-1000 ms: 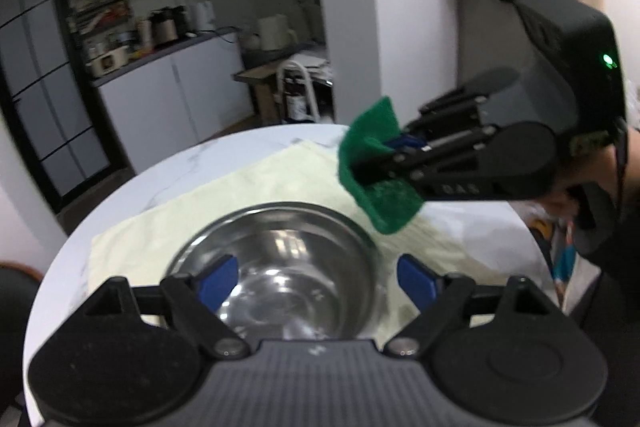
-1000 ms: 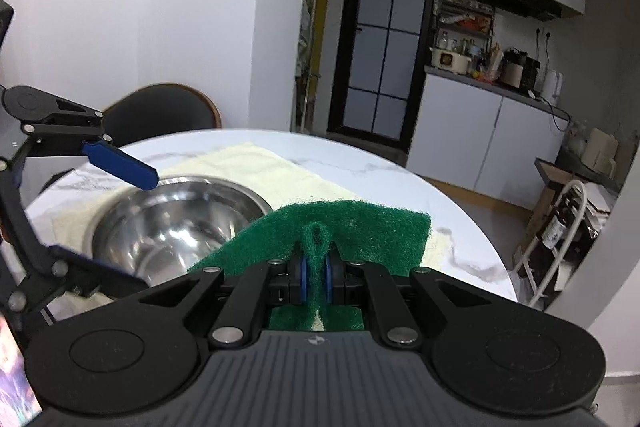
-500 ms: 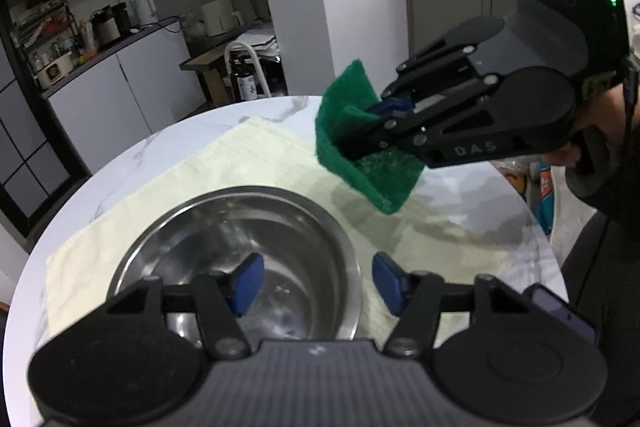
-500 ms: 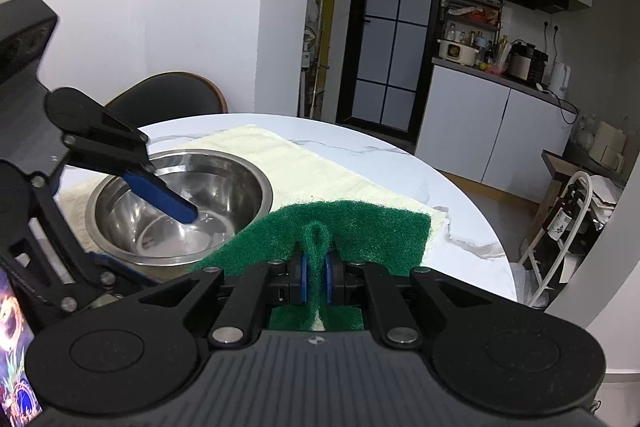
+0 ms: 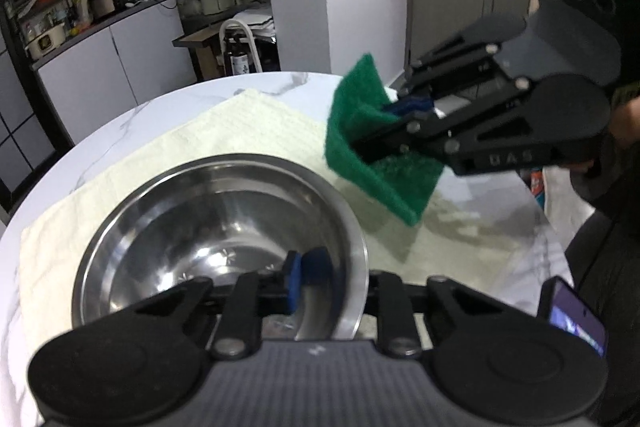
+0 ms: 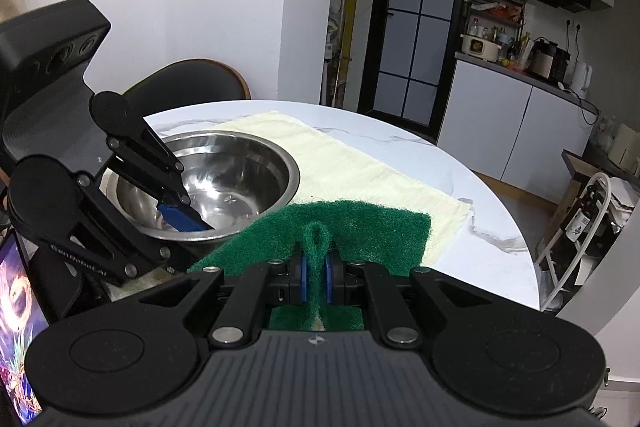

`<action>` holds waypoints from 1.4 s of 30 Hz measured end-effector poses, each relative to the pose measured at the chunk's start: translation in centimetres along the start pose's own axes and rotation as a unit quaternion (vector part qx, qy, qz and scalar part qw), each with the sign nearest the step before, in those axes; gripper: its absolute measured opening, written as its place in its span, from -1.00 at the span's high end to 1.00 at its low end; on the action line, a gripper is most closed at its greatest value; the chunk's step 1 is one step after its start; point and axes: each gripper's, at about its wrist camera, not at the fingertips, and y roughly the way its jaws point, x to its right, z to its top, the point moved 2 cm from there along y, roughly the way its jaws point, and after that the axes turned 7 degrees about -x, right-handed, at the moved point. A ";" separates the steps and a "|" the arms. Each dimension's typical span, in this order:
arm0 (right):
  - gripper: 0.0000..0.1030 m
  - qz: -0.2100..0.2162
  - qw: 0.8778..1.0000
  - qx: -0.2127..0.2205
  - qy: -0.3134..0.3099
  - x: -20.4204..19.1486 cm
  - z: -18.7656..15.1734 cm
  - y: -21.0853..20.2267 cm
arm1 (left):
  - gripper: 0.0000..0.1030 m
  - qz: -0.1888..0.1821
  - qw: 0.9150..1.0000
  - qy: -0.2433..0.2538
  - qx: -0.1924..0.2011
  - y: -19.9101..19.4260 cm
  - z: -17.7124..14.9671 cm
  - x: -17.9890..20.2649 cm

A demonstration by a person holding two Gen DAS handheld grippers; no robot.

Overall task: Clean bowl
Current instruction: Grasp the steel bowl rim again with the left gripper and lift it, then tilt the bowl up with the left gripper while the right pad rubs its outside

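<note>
A steel bowl (image 5: pixel 224 227) stands on a pale yellow cloth (image 5: pixel 248 131) on the round marble table (image 6: pixel 480 219). My left gripper (image 5: pixel 306 273) straddles the bowl's near rim and its jaws are closing. One blue pad lies inside the bowl (image 6: pixel 232 179), the other finger is outside under the rim, and the wall is pinched between them. My right gripper (image 6: pixel 316 279) is shut on a folded green scouring pad (image 6: pixel 360 227). It hovers to the right of the bowl, above the cloth, and the scouring pad (image 5: pixel 360 131) hangs clear of the rim.
A phone with a lit screen (image 5: pixel 576 319) lies at the table's near edge beside the left gripper. A dark chair (image 6: pixel 188 83) stands behind the table. Kitchen cabinets and a glazed door are in the background.
My left gripper dropped toward the bowl and its wide-open jaws came together on the near rim. The right gripper kept the scouring pad and barely moved.
</note>
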 end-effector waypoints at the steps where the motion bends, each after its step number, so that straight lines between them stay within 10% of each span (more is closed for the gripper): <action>1: 0.82 0.002 1.000 -0.001 0.000 -0.1 0.0 0.1 | 0.71 -0.001 1.000 -0.008 0.005 -0.1 0.1 -0.2; 18: 0.82 0.013 0.999 0.050 0.009 -2.6 2.3 -1.2 | 0.88 -0.078 0.990 -0.079 0.082 -3.0 0.7 -2.2; 33: 0.81 0.127 0.984 0.122 0.008 -5.3 4.4 -3.4 | 0.87 -0.104 0.974 -0.144 0.139 -6.0 -1.4 -4.9; 42: 0.81 0.100 0.987 0.128 0.013 -4.7 5.4 -2.2 | 0.86 -0.130 0.961 -0.164 0.178 -8.2 -2.8 -5.4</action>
